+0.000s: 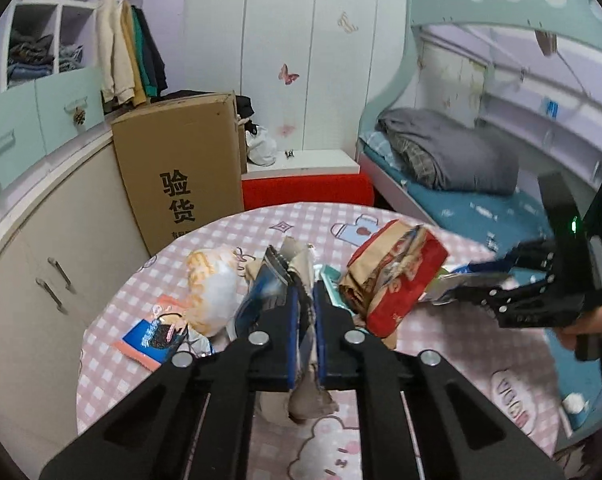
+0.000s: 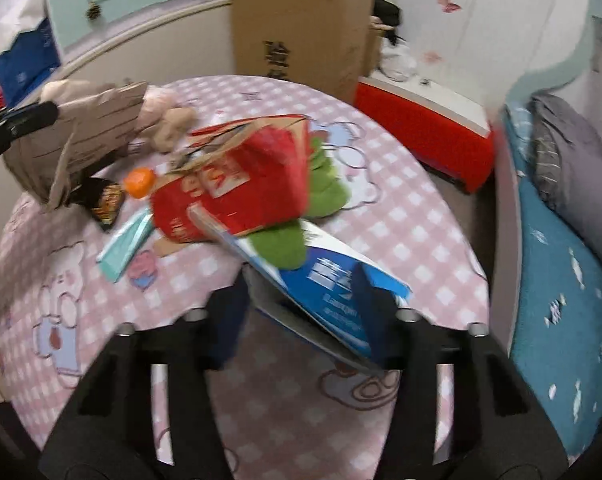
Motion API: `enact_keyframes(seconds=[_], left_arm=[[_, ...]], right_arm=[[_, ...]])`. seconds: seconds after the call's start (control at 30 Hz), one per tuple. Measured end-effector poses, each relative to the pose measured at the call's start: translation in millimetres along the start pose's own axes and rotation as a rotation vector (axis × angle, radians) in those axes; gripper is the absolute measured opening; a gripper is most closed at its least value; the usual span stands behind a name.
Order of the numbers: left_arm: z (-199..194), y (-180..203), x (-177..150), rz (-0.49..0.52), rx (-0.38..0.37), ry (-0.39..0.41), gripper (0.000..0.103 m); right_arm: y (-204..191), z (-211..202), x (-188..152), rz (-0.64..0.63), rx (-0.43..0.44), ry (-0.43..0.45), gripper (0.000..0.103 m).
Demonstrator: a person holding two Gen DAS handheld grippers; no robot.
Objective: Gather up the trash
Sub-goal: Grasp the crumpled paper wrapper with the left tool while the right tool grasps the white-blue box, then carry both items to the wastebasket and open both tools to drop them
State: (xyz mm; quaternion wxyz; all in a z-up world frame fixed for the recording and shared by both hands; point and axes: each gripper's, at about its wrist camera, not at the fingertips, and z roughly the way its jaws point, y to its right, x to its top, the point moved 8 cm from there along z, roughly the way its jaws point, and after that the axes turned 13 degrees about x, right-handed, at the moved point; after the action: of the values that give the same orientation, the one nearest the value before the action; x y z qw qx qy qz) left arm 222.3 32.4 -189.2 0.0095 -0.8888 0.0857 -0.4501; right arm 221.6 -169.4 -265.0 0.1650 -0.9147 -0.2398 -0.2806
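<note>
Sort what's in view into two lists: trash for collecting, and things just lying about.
Trash to collect:
- brown paper bag, gripped in the left fingers
- blue-and-white box, between the right fingers
- red paper bag
- snack wrapper

Just lying about:
- cardboard box
- grey blanket
- hanging clothes

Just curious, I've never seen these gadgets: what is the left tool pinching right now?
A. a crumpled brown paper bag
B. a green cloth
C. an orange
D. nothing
A: the left tool is shut on the crumpled brown paper bag, which hangs out below its pads.
</note>
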Motion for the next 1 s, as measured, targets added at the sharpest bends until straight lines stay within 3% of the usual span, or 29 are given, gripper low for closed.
enact_keyframes(seconds=[0.1, 0.37, 0.57, 0.83, 1.0], left_arm=[[-6.5, -3.4, -0.7, -0.038, -0.016, 0.002, 0.007], [-33.2, -1.3, 10.1, -0.100, -0.069, 0.056, 0.004], [-44.5, 11.5, 14.3, -0.112, -0.106, 0.076, 0.004], [-61.1, 26.2, 16.4, -0.130, -0.156, 0.096, 0.004], [-75.0, 44.0, 31.4, -0.127, -0.195, 0.128, 0.004]], right_arm=[[-3.9, -3.4, -9.0, 0.010, 0.010, 0.000, 0.016], [-2.6, -50.8, -23.3, 0.170, 0.144, 0.139, 0.010], [2.2, -65.7, -37.9, 0.277, 0.206, 0.197, 0.009], [16.3, -90.9, -35.2, 0.443, 0.354, 0.352, 0.009], [28.8, -113.7, -29.8, 0.487, 0.370, 0.436, 0.009]])
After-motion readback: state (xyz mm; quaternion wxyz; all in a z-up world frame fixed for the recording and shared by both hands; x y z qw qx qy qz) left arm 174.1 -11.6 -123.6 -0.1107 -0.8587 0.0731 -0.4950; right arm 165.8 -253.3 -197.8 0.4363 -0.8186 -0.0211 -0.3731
